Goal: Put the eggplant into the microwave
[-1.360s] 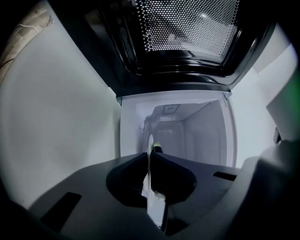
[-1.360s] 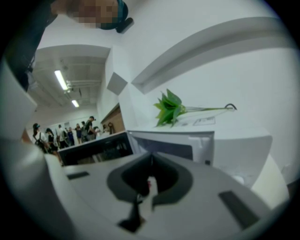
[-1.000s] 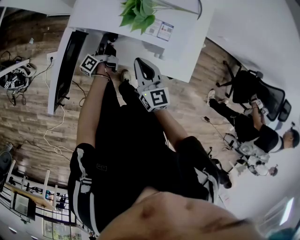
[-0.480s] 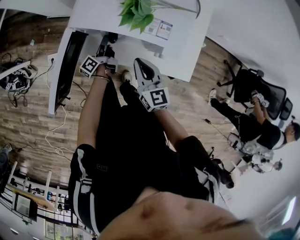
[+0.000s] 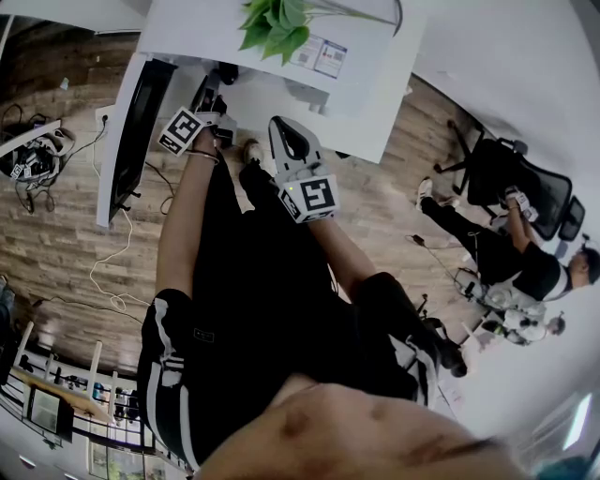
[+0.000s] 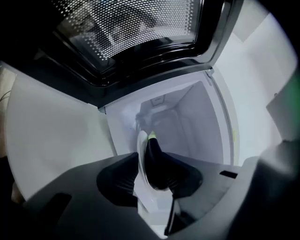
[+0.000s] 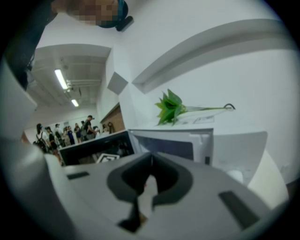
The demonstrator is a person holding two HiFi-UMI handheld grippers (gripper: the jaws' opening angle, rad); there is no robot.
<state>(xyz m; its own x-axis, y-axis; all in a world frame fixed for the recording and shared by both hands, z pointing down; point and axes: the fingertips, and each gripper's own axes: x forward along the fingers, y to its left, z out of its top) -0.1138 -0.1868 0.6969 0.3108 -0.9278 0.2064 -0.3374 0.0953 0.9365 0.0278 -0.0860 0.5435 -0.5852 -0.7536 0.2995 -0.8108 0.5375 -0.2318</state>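
Note:
In the left gripper view the microwave's door point(image 6: 136, 42) is swung open above and its pale cavity point(image 6: 187, 122) lies ahead. A dark eggplant point(image 6: 157, 161) with a green tip lies against a white plate point(image 6: 140, 150) inside it, seen edge-on because the gripper is rolled. My left gripper point(image 6: 152, 180) has its jaws opening, with plate and eggplant between them. The head view shows the left gripper point(image 5: 214, 98) reaching into the microwave point(image 5: 281, 103). My right gripper point(image 5: 281, 129) hangs just outside, shut on nothing point(image 7: 149, 180).
A green plant point(image 5: 277, 23) lies on top of the microwave. The open dark door point(image 5: 136, 131) juts out at the left. Cables point(image 5: 112, 272) trail over the wooden floor. A seated person point(image 5: 506, 258) and an office chair point(image 5: 525, 183) are at the right.
The left gripper's marker cube has rolled a little in place. The right gripper has kept still. The seated person at the right has shifted slightly.

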